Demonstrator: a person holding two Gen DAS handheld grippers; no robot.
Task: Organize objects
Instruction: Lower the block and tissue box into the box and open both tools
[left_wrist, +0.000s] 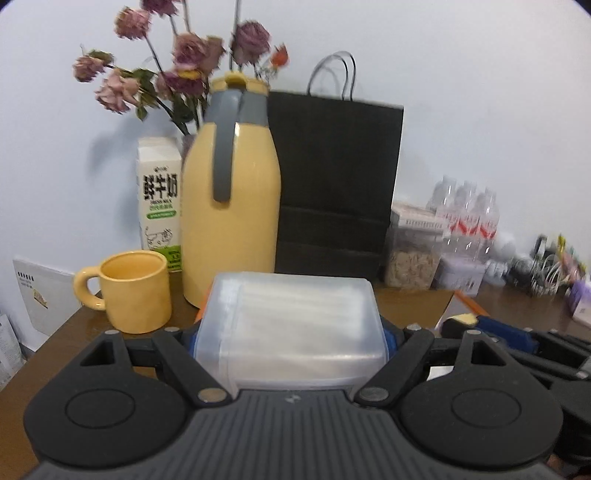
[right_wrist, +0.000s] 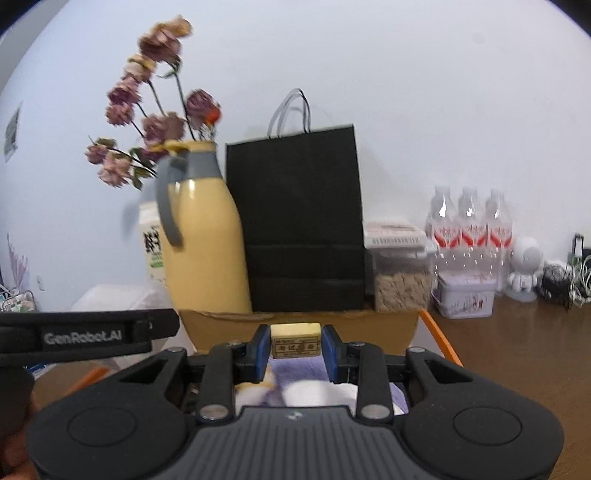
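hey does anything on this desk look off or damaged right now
Only the flowers behind the yellow thermos stand out: their pink heads look dried and drooping. Nothing appears spilled or tipped; the milk carton, black paper bag and yellow mug stand upright.

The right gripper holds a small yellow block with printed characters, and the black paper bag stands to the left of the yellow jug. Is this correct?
Not quite. In the right wrist view the right gripper does hold the small yellow block, but the black paper bag stands to the right of the yellow jug, not the left.
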